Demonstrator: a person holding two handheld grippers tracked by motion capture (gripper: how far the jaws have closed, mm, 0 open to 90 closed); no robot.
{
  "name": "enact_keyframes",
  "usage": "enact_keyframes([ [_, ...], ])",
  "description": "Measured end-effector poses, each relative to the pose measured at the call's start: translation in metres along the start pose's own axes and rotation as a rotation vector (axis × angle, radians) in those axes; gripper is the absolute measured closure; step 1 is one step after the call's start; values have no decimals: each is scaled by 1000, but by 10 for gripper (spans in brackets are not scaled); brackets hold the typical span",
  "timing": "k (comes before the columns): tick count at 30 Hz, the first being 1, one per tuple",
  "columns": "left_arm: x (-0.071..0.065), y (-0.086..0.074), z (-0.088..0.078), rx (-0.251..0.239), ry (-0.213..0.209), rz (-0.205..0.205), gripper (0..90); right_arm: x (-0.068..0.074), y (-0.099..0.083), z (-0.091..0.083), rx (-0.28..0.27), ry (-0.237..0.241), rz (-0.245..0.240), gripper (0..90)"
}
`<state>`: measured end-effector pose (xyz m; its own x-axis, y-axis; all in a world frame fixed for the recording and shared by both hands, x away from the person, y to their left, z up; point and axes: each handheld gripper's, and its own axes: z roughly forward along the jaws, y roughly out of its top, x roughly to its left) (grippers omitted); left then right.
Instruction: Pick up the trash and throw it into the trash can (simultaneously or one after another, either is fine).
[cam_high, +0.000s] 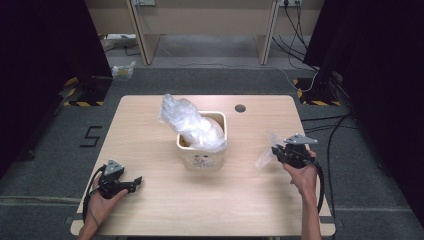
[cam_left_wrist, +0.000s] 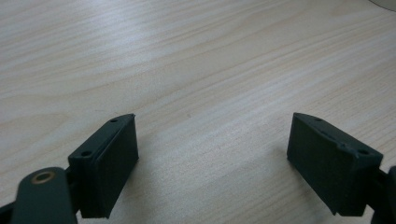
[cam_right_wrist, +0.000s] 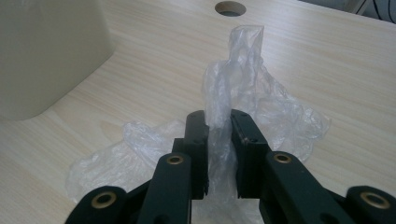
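Right gripper view shows the right gripper (cam_right_wrist: 219, 126) with its jaws nearly together, pinching a crumpled clear plastic bag (cam_right_wrist: 261, 107) that stands up between the pads above the table (cam_right_wrist: 327, 56); high view places it right of the cream bin (cam_high: 202, 157); the left gripper (cam_left_wrist: 212, 154) rests wide open, holding nothing.

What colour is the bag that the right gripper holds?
Clear, colourless plastic bag, pinched in the right gripper; the right gripper view shows it best.
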<state>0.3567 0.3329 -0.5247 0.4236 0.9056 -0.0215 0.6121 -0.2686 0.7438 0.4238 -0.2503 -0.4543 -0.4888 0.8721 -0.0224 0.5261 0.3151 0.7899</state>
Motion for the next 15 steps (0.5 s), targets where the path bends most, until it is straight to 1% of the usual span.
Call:
enact_keyframes([
  [2, 0, 0, 0, 0, 0, 0, 154, 1, 1, -1, -4, -3, 2, 784],
  [15, 0, 0, 0, 0, 0, 0, 154, 7, 14, -14, -55, 1, -22, 784],
])
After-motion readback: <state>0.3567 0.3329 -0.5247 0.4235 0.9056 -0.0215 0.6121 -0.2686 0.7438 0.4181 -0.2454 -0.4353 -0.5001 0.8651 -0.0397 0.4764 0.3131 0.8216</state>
